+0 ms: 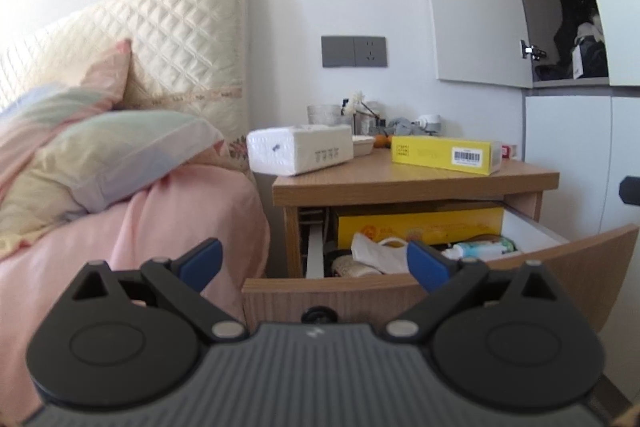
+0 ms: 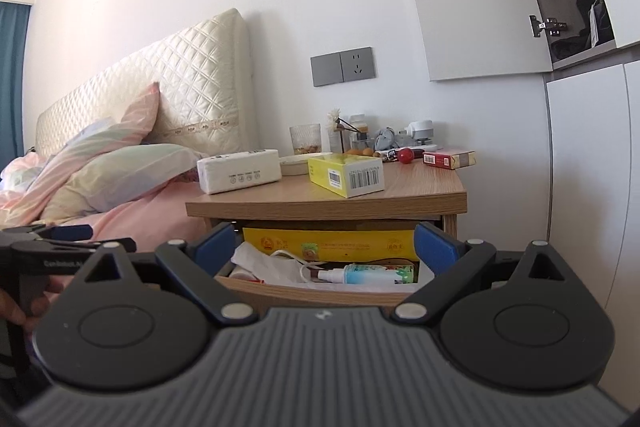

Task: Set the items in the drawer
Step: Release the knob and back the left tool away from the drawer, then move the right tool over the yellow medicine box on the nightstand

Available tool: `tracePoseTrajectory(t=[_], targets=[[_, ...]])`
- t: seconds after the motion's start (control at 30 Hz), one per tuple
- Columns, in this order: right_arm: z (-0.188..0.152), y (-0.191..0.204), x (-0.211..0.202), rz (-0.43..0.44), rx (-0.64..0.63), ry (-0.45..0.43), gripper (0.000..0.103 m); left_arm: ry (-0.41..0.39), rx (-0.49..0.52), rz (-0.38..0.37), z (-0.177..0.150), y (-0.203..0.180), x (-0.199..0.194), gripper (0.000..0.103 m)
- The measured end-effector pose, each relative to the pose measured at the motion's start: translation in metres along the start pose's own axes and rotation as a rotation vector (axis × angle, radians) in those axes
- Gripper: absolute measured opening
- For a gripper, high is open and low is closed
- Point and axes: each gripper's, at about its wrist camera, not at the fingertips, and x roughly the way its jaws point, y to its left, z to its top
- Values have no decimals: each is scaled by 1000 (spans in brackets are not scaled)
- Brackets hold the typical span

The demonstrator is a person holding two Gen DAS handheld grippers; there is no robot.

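While the drawer (image 2: 320, 293) of the bedside table (image 2: 326, 203) stands pulled out, its wooden front sits just ahead of your right gripper (image 2: 326, 247), low between the two blue pads. Inside it, from that gripper's view, a white spray bottle (image 2: 360, 275) with a green printed label lies on its side, crumpled white tissue (image 2: 260, 261) sits to its left, and a flat yellow box (image 2: 332, 245) stands on edge behind them against the back. Your right gripper is spread wide and grips nothing. Your left gripper (image 1: 316, 263) is spread just as wide and is also empty; the drawer front (image 1: 400, 291) lies right beyond its fingertips, angled off to its right.

Above the drawer, on the tabletop, a long yellow carton (image 2: 346, 173) with barcodes lies ahead of your right gripper, its barcoded end turned toward you. Left of it rests a white tissue pack (image 2: 238, 171), with a shallow cream dish (image 2: 296, 163) between and behind them. Farther back stand a textured glass (image 2: 306, 139), a reed diffuser (image 2: 340, 135), some small orange fruit (image 2: 360, 151) and a white plug adapter (image 2: 422, 131). To the right, near the table's edge, lie a red ball (image 2: 406, 155) and a red cigarette pack (image 2: 450, 159).

Well to the left of both grippers, the bed carries a pink sheet (image 1: 140, 227), pastel striped pillows (image 1: 100, 155) and a quilted cream headboard (image 1: 188, 39). A grey wall socket (image 1: 354, 51) sits on the wall above the table, and a white wardrobe (image 1: 576, 155) stands to the right, one upper door (image 1: 472, 7) open. Your left gripper's black body (image 2: 48, 255) shows at the far left of the right view, held in your hand (image 2: 16, 311).
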Motion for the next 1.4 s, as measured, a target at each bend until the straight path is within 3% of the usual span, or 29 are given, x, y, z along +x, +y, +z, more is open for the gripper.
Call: tracePoseTrajectory(t=[0.3, 0.5, 0.77, 1.0, 1.2, 1.4], targets=[[-12, 24, -2, -24, 0, 17, 98, 16, -75, -3, -14, -23, -14, 100], [-22, 41, -8, -47, 28, -15, 98, -47, -16, -8, -19, -34, -27, 100], [-38, 61, -7, -48, 31, -30, 98, -50, -55, -33, -23, -25, -32, 100], [-44, 79, -6, -57, -73, -71, 98, -46, -81, -62, -20, -12, -34, 100], [-47, 75, 2, -61, -64, -31, 98, -93, -75, -28, -18, -11, -39, 100], [-49, 71, 0, -48, -60, -37, 99, -110, -75, -46, -18, -12, -44, 100]])
